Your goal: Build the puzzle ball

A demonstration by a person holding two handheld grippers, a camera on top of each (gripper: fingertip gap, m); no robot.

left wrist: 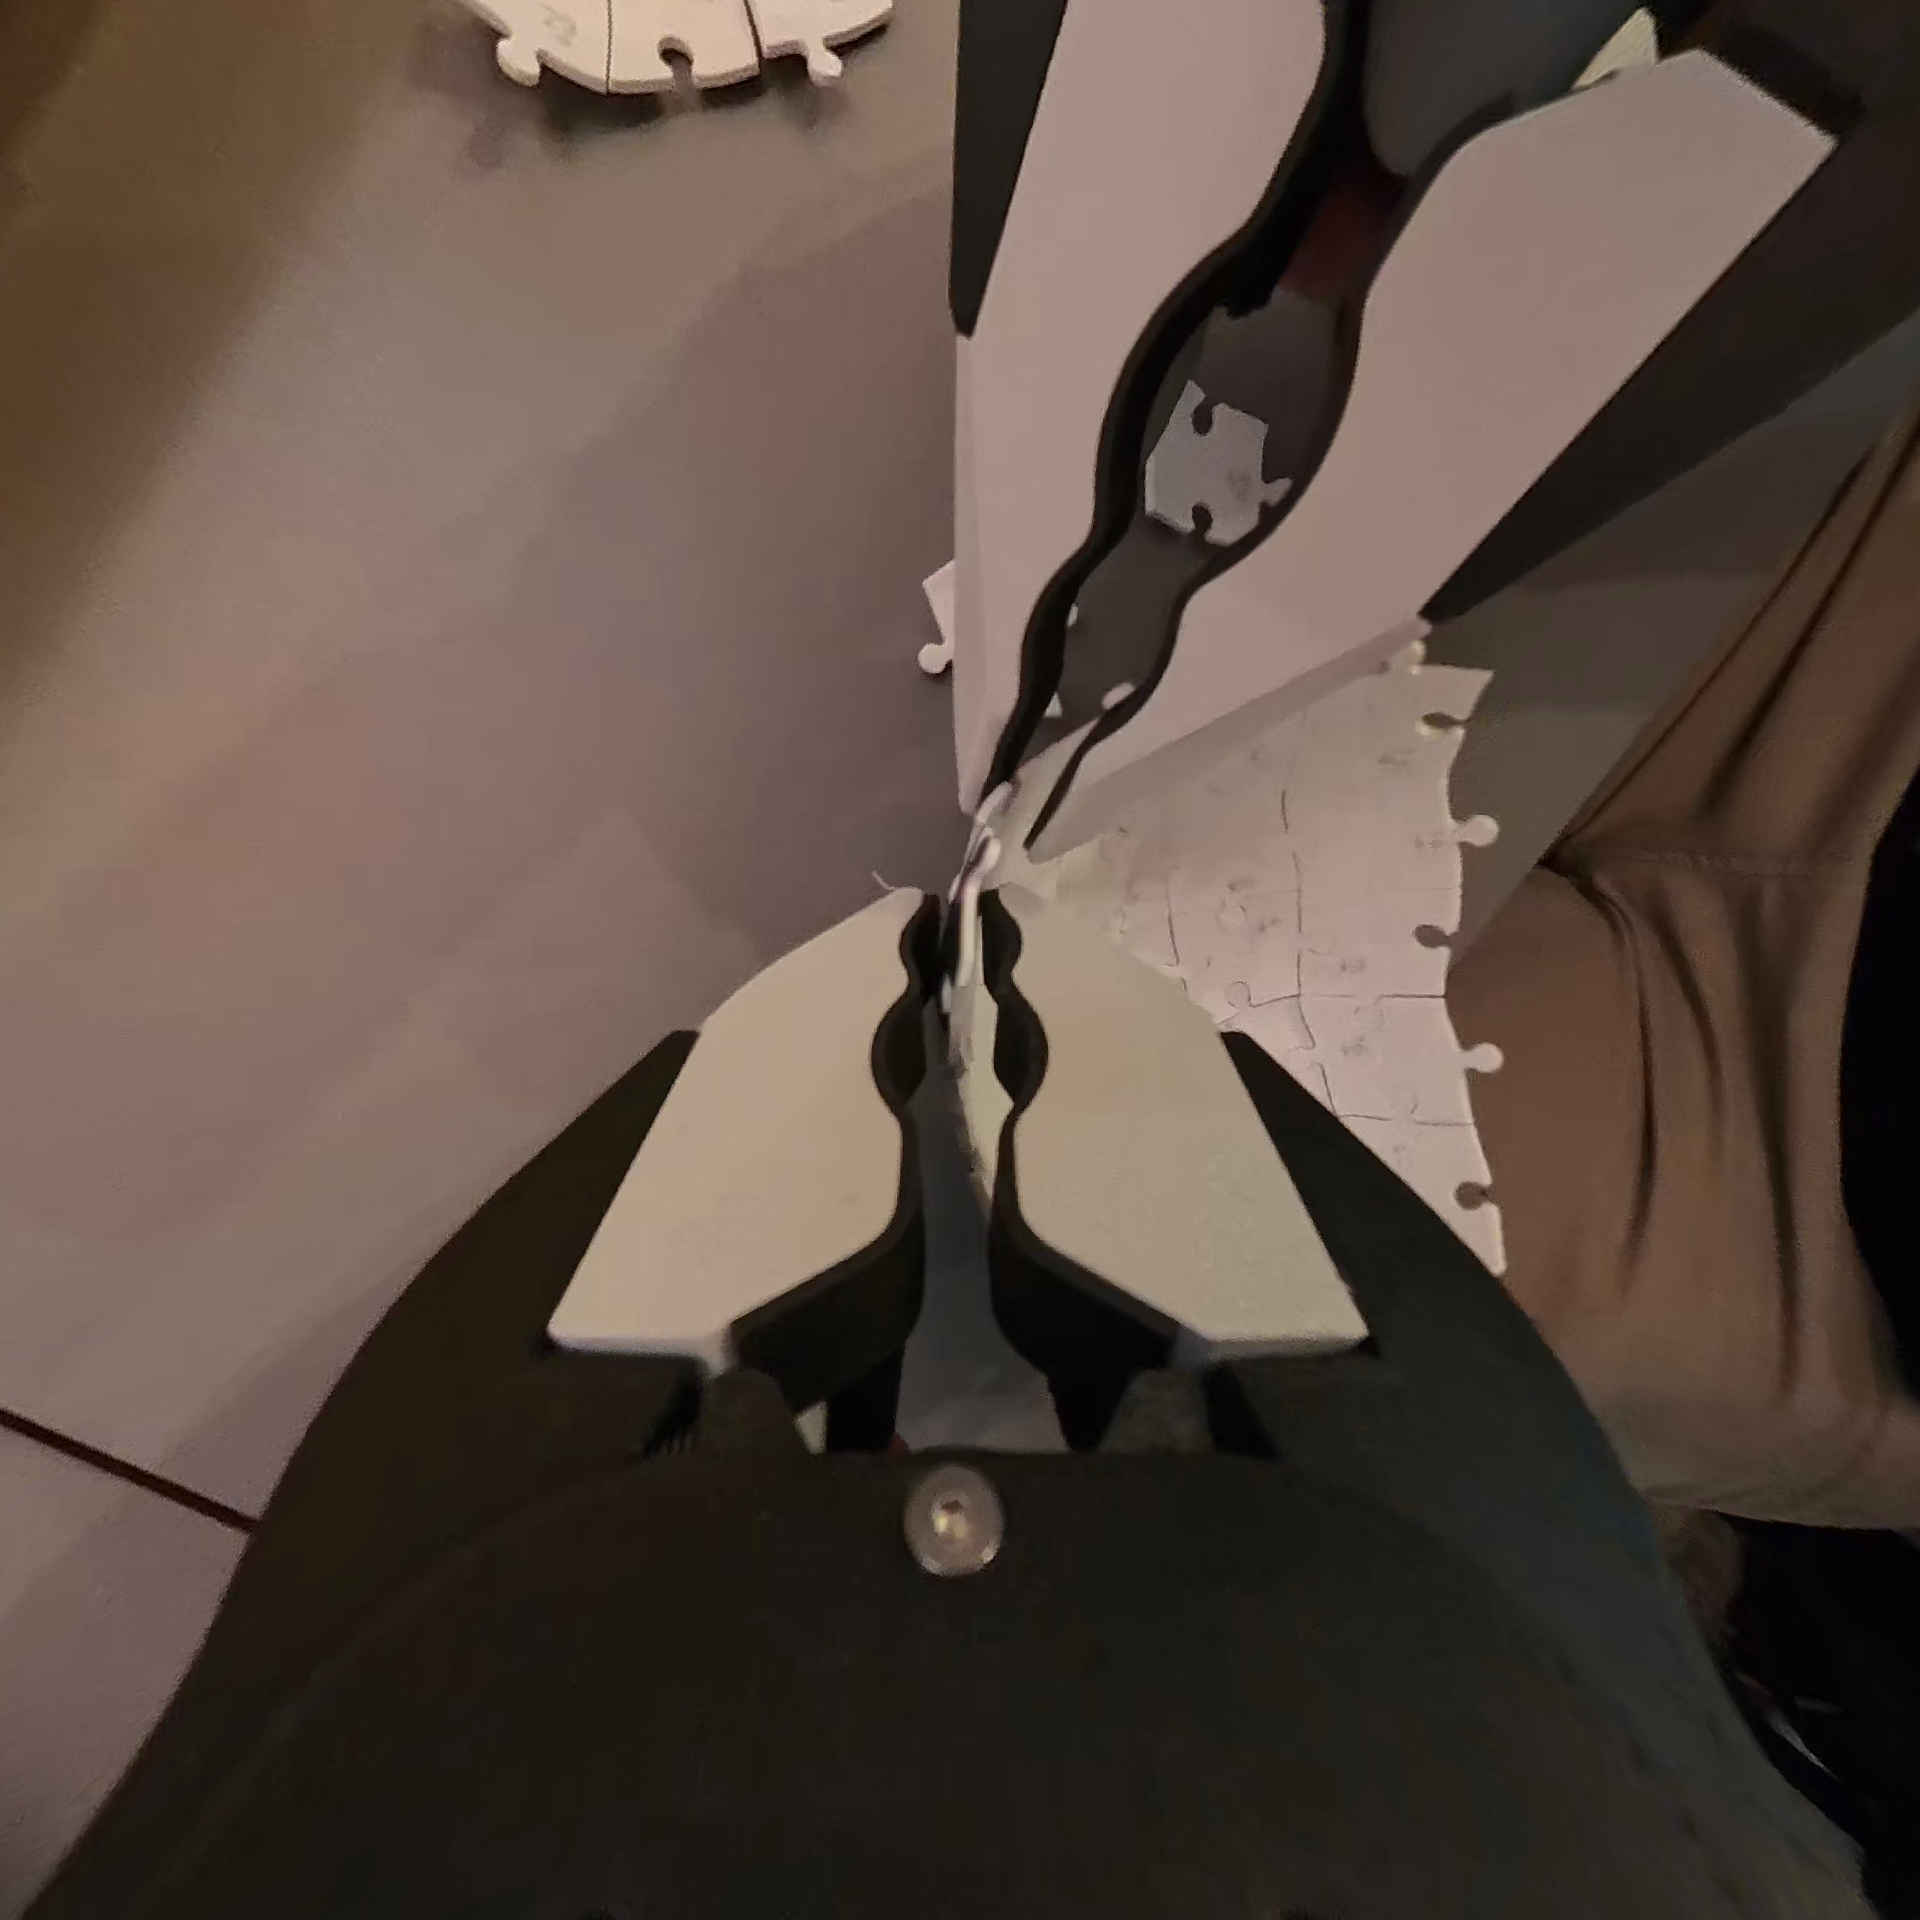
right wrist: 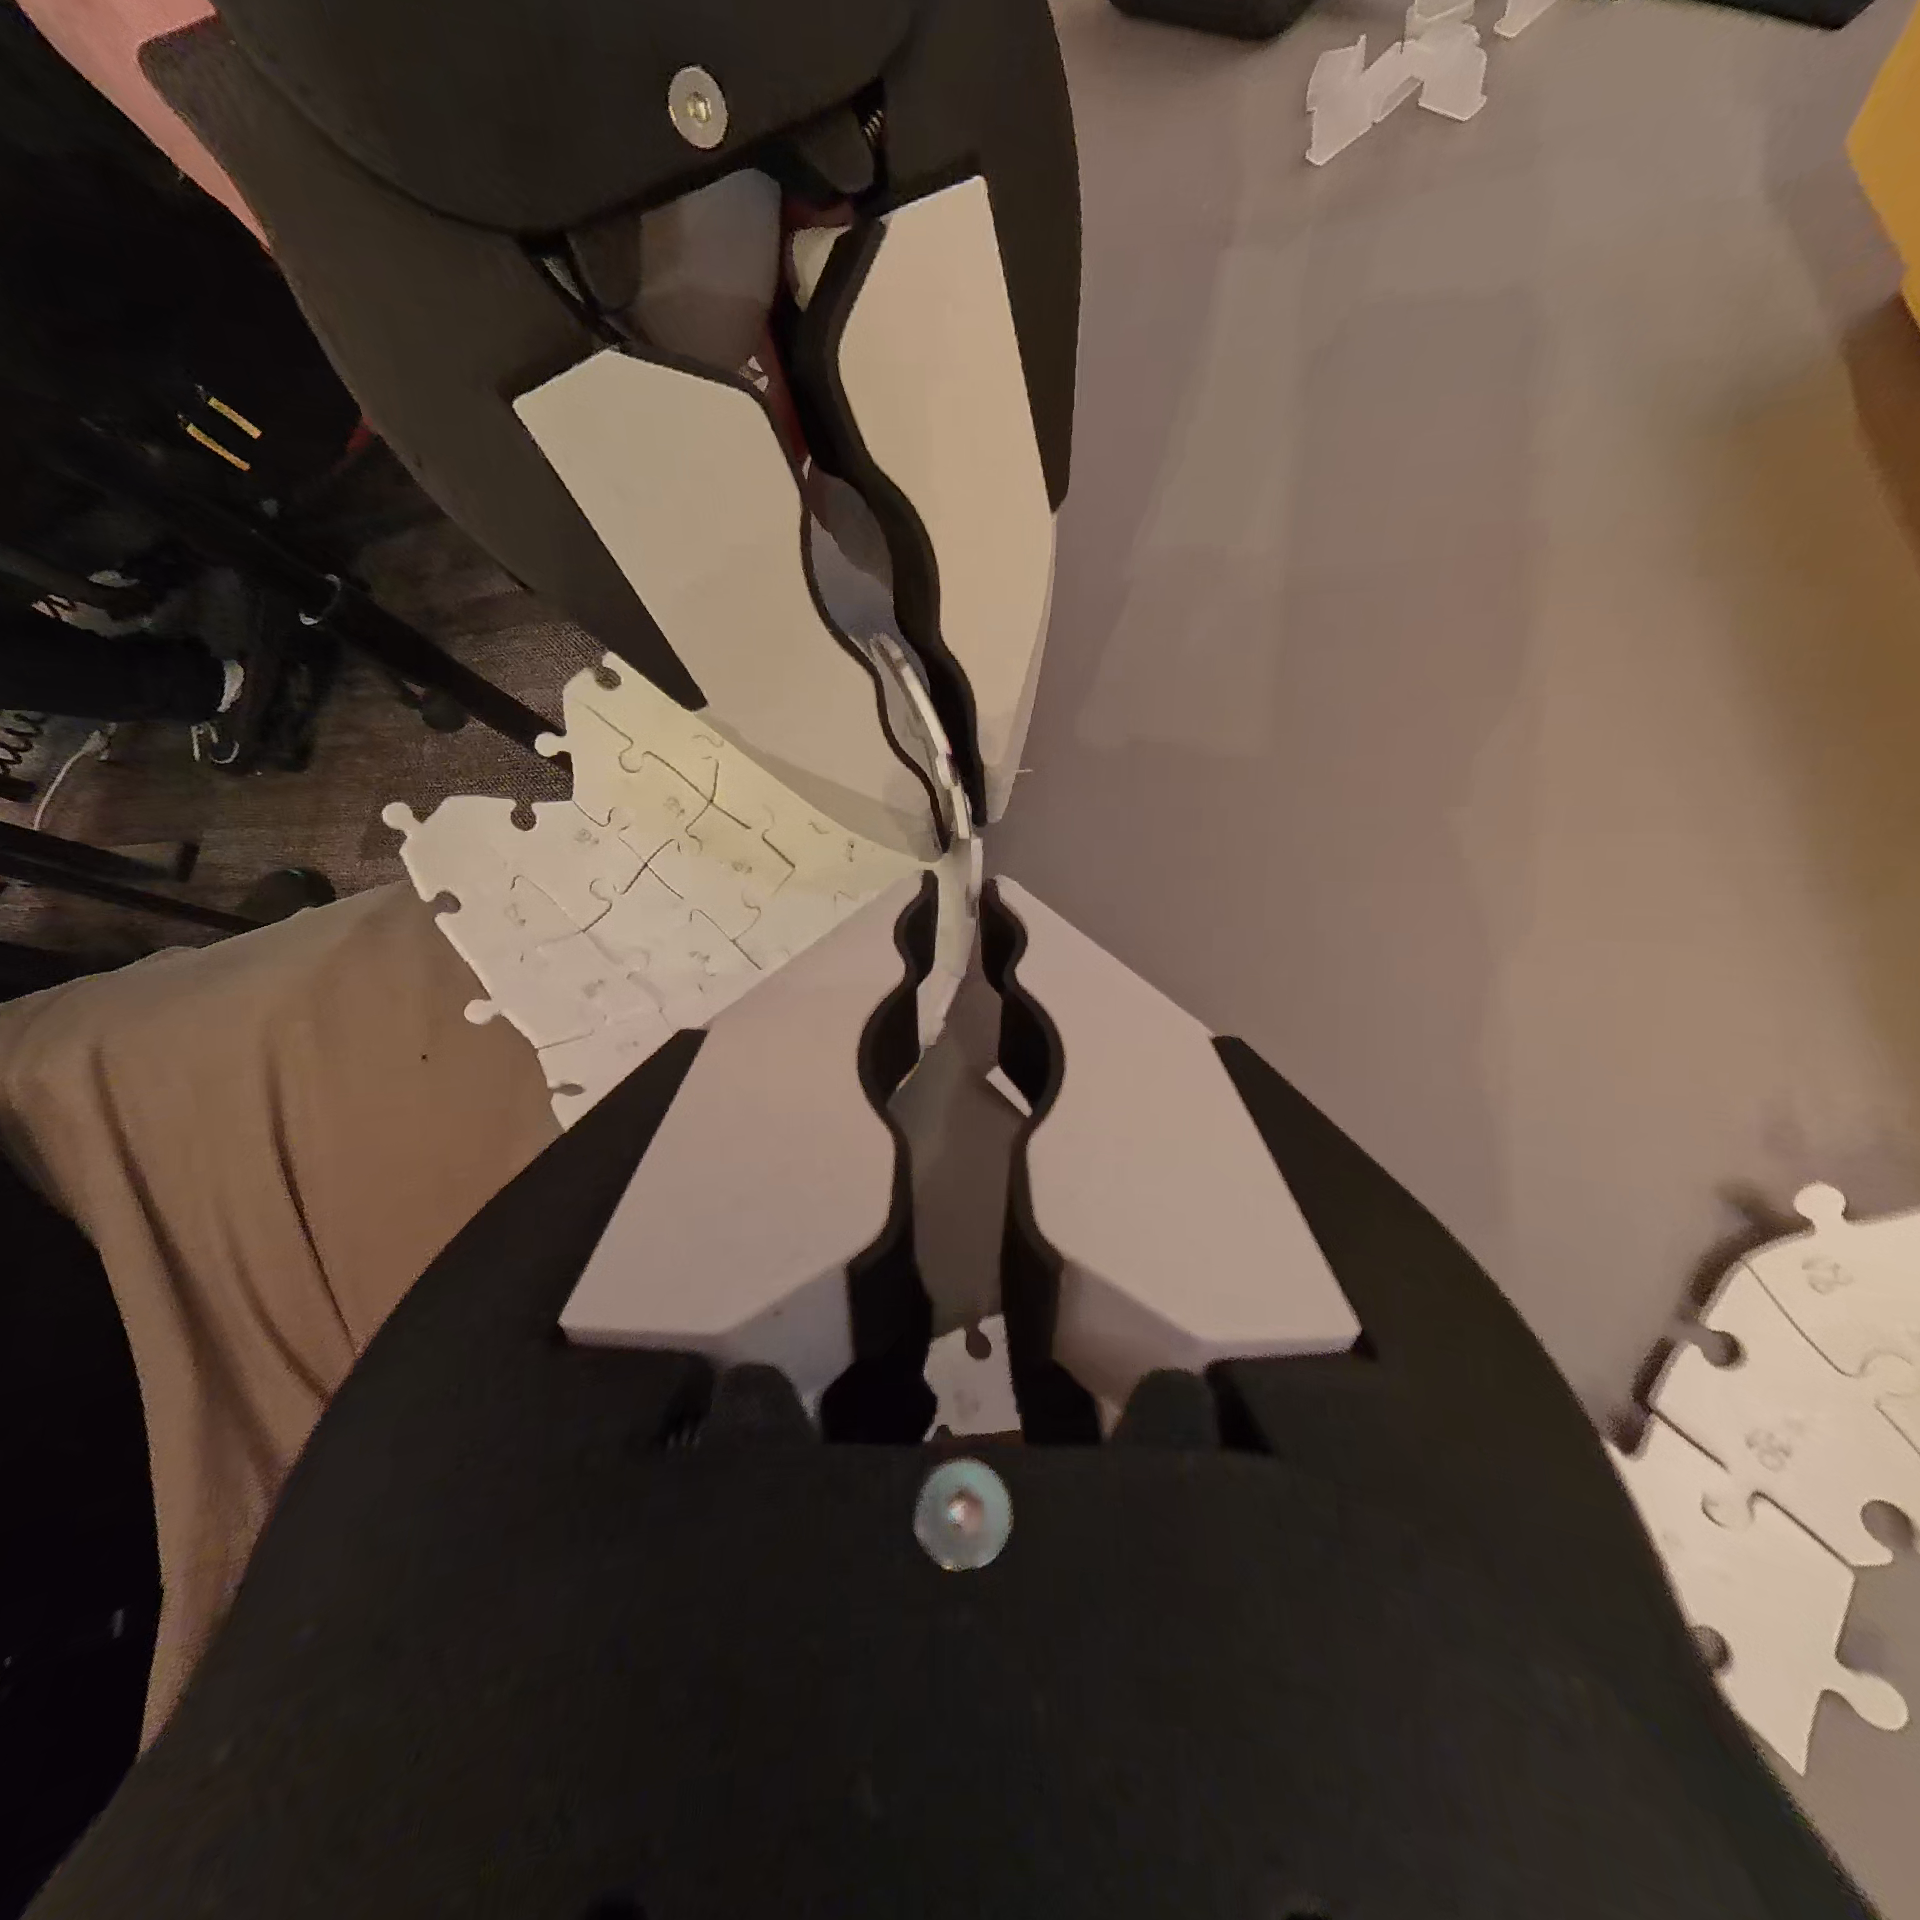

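A grey table (right wrist: 1455, 727) carried a yellow object (right wrist: 1886, 177) at its far right edge; tan fabric (right wrist: 260, 1143) lay beside its near edge.

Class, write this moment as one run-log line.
left gripper: shut on white curved puzzle piece | right gripper: shut on same piece | white assembled puzzle panel: attached, above grey table

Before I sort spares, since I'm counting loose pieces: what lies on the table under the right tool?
Under the right tool, one loose white puzzle piece shows on the grey table through the finger gap. The tool's body covers anything else there.
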